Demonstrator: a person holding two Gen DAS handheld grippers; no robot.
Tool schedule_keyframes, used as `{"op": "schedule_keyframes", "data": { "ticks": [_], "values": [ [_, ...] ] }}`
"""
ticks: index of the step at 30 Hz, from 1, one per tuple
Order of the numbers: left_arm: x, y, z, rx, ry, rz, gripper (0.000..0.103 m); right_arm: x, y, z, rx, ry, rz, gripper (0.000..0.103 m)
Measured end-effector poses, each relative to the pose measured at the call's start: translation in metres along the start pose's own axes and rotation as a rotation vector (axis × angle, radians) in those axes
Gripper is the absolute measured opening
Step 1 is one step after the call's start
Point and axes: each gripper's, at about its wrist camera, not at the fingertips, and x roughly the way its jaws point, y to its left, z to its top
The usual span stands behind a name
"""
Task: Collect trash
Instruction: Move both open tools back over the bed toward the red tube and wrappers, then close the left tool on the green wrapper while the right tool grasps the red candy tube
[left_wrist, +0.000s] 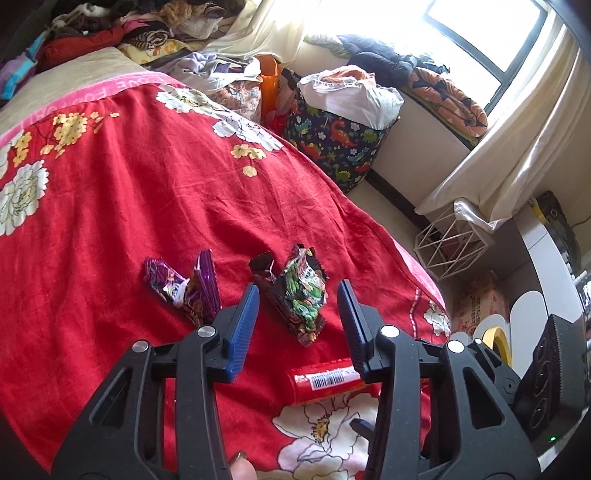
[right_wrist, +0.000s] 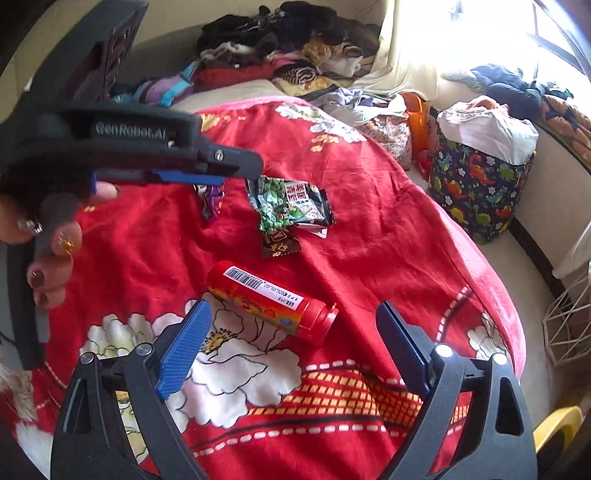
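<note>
- Trash on the red floral bedspread (left_wrist: 147, 206): green snack wrapper (left_wrist: 304, 291), purple wrapper (left_wrist: 184, 288), red tube (right_wrist: 269, 301).
- Left tongs (left_wrist: 299, 314): jaws apart above the green snack wrapper, gripping nothing.
- Right tongs (right_wrist: 291, 332): wide open, empty, near the red tube.

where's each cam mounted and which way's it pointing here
Left wrist: sits on the left gripper, angled down at the red blanket; its open blue fingers frame the green snack wrapper; a fingertip shows below.
Right wrist: sits on the right gripper, angled down; its wide-open fingers frame the red tube; the person's hand holds the other gripper at left.
Shared: wrapper, tube, blanket, dinosaur-print bag.
</note>
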Motion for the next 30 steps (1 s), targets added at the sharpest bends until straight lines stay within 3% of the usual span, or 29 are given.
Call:
{"op": "schedule_keyframes", "data": {
  "ticks": [7,10,18,30],
  "values": [
    [0.018,0.007,0.01,-0.018,0.057,-0.018,0.028,0.023,0.008,0.004,-0.053,0.025,0.042,0.087],
    [0.025,0.008,0.011,-0.018,0.074,-0.023,0.023,0.032,0.01,0.006,-0.064,0.04,0.066,0.079],
    [0.036,0.013,0.008,-0.036,0.101,-0.027,0.009,0.042,0.015,-0.005,-0.026,0.088,0.137,0.038],
    [0.011,0.004,-0.002,-0.042,0.049,-0.082,0.003,-0.006,0.028,-0.038,0.161,-0.001,0.18,0.033]
  ]
}}
